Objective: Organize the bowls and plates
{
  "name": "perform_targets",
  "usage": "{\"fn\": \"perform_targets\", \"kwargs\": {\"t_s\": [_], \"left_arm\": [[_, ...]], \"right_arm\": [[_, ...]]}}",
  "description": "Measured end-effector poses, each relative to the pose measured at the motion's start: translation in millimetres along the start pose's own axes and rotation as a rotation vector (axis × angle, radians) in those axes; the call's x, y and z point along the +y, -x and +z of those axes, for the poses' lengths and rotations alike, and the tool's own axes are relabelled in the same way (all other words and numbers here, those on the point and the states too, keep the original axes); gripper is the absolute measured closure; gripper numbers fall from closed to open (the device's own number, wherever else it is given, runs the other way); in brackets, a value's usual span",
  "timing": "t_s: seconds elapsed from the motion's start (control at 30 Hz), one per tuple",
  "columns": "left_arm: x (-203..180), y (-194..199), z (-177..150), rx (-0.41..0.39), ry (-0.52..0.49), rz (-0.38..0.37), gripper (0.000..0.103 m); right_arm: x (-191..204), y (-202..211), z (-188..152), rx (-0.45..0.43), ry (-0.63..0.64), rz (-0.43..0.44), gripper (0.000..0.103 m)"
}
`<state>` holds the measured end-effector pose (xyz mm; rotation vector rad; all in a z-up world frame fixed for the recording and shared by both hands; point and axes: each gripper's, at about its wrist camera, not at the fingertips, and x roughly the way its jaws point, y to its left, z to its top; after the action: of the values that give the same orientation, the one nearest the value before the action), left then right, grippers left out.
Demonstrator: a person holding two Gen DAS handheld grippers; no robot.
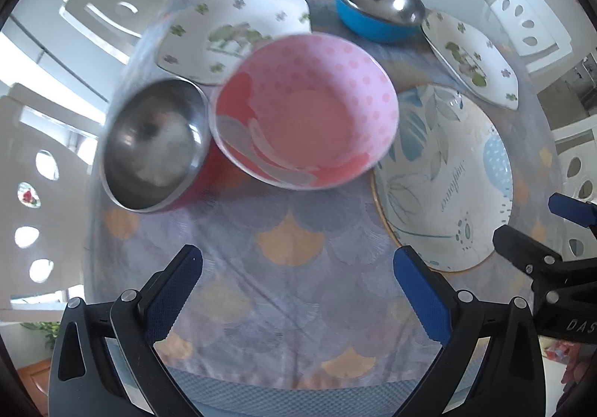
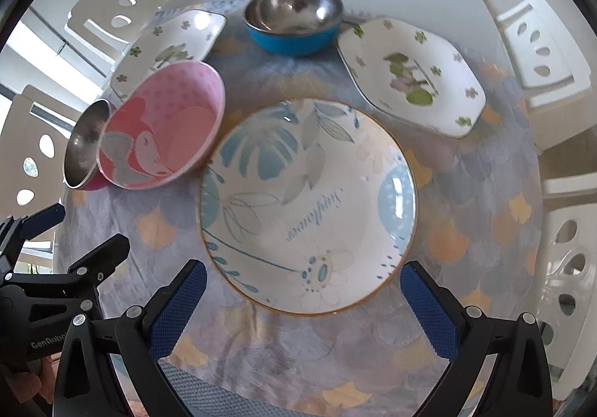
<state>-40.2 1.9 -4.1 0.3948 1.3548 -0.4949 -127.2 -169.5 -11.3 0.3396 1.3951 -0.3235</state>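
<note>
Patterned tablecloth — white chairs around

Each gripper, left gripper and right gripper, has 2 black arms with silver screws, blue textured pads (white lettering on the bodies).

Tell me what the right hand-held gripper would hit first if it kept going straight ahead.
Most likely the round floral plate. The right hand-held gripper is open and empty, and the plate's near rim lies between its fingers just ahead. Height above the tablecloth is unclear, so it might pass over the rim.
</note>
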Motion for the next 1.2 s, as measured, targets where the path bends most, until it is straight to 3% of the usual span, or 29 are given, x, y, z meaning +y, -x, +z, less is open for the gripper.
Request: {"fn": "perform_targets", "kwargs": {"t_s": [0.17,0.4,0.63,0.7,0.8,0.97,1.1,1.2], "left_arm": [[-23,-24,-5,0.02,-0.013,-0.033,0.001],[-47,-52,-2,0.014,-0.012,-0.022,0.001],[-47,-82,-2,0.055,0.03,-0.031,0.0],[-38,-88,-4,0.065,0.086,-0.097,0.0],[-37,-90,-2,0.053,0.092,-0.098,0.0],[-41,-93,9,0.05,0.112,-0.082,0.0],[-38,-95,18,0.055,0.205,-0.061,0.0],[-36,-98,29,0.039,0.244,-0.052,0.0]], "right_arm": [[-39,-23,-13,0.03,-0.06,-0.005,0.0],[-81,-51,-17,0.051,-0.1,-0.007,0.0],[-76,-77,-2,0.021,0.036,-0.043,0.0],[-71,-84,1,0.023,0.075,-0.045,0.0],[-74,-96,5,0.036,0.074,0.05,0.0],[-79,-94,15,-0.038,0.084,0.073,0.0],[-86,-92,24,-0.131,-0.032,0.052,0.0],[-87,-92,33,-0.131,-0.075,0.036,0.0]]}}
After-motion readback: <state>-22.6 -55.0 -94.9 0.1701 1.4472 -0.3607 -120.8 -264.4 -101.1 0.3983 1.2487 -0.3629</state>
